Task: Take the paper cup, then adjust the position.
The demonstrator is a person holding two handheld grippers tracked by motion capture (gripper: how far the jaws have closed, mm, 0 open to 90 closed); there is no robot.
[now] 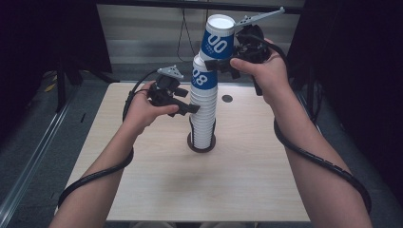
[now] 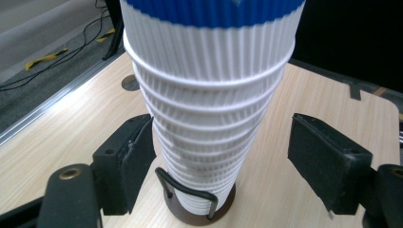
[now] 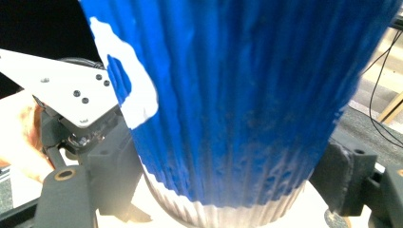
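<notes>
The counter [image 1: 247, 180] is the biggest thing before me: pale wood-grain laminate, flat and matte, with a small dark round hole at about one o'clock from the stack.

At its centre stands the cup stack [image 1: 203, 111], a tall tapering column of nested paper cups, white and finely ribbed, seated in a dark round wire holder [image 1: 201, 144]. The stack leans slightly toward one o'clock near its top.

The top cup [image 1: 218, 37], blue-banded with white numerals and a white rim, tilts away from the column at twelve o'clock. My right hand-held gripper [image 1: 231, 63] is clamped on its lower blue wall; both black pads press the corrugated paper in the right gripper view [image 3: 228, 118].

My left hand-held gripper [image 1: 190, 109] comes in from nine o'clock at mid-stack. Its jaws stand partly apart around the white ribs: one pad [image 2: 127, 159] looks to be touching, the other well clear.

I judge that I am peeling the top cup off. Next calls for steadying the column with the left while lifting the right straight along the cup's axis, gently, since the paper dents easily.
</notes>
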